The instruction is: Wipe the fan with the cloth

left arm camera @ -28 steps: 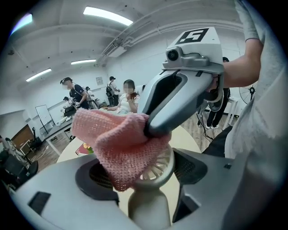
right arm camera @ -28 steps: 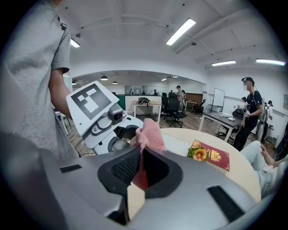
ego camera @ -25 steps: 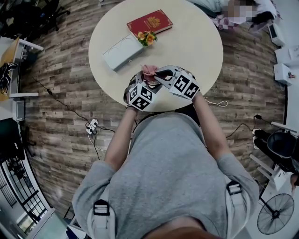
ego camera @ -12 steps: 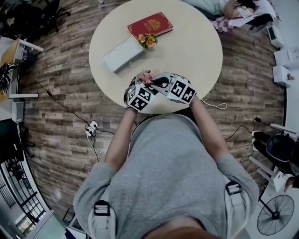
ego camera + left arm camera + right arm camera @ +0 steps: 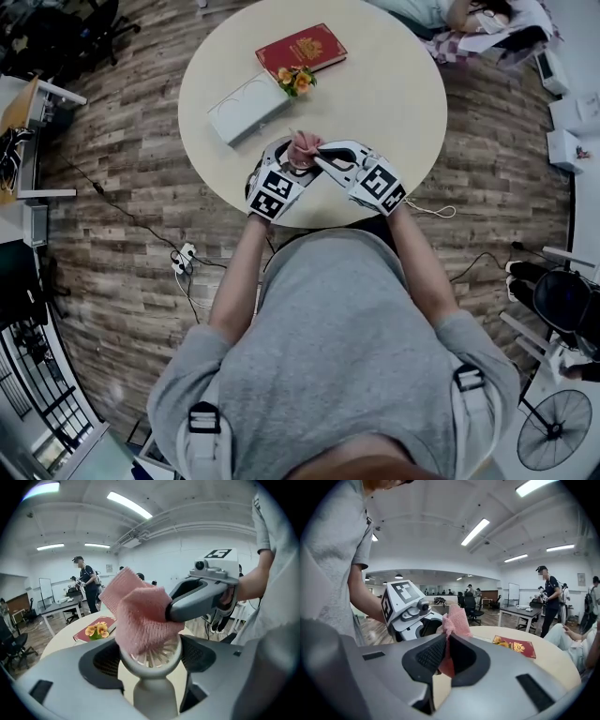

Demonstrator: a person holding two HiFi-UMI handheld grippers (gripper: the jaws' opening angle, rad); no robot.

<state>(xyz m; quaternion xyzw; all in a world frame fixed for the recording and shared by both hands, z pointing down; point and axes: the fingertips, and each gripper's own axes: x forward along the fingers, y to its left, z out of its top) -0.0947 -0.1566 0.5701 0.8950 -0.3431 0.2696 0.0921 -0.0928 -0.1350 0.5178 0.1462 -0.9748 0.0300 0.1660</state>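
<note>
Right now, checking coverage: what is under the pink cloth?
The fan, held in the left claw; only its lower vanes show. The cloth, in the right claw, covers the rest.

I'm not seeing any words or numbers I can read; the red book [image 5: 301, 48] lying on the counter [image 5: 394, 94] is showing just a gold emblem.
</note>
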